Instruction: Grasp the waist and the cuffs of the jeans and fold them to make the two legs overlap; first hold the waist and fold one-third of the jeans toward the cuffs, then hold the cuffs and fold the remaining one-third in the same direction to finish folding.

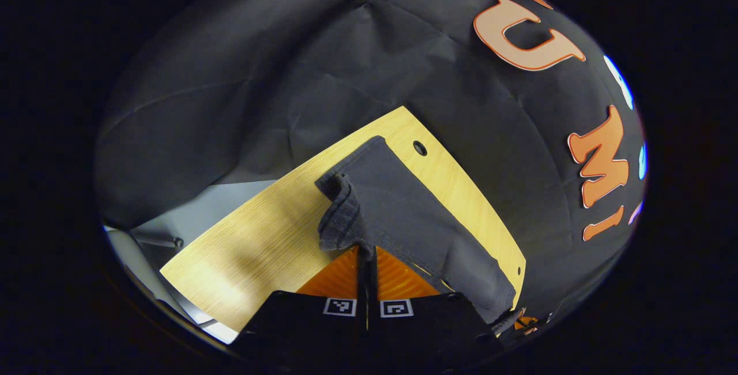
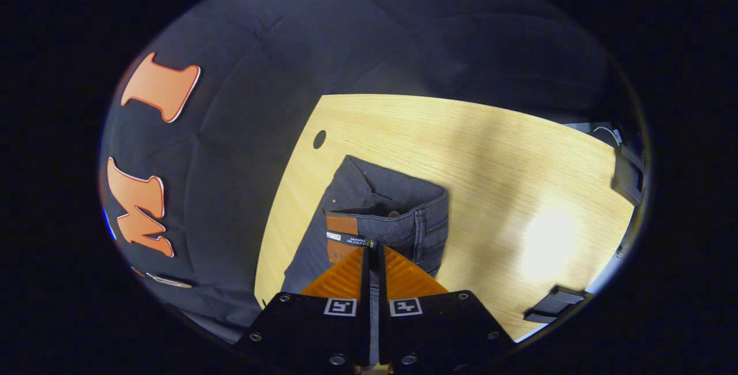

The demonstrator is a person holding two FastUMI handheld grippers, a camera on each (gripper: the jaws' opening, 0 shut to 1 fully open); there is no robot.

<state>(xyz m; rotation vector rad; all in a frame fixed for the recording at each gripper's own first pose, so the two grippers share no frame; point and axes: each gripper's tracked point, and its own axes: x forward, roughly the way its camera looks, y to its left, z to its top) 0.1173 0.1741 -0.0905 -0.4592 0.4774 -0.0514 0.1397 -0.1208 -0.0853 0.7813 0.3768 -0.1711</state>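
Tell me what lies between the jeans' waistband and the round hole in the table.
In the right gripper view, only the jeans fabric, then bare wooden table, up to the hole.

The jeans (image 2: 375, 213) are cut off behind the right gripper (image 2: 373, 257); the cuff edge is hidden under the left gripper (image 1: 366, 257).

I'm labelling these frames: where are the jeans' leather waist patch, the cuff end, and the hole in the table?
leather patch (image 2: 342, 225): right gripper view, patch's upper half.
cuff end (image 1: 337, 213): left gripper view, bunched hem.
table hole (image 2: 319, 139): right gripper view, hole's centre.
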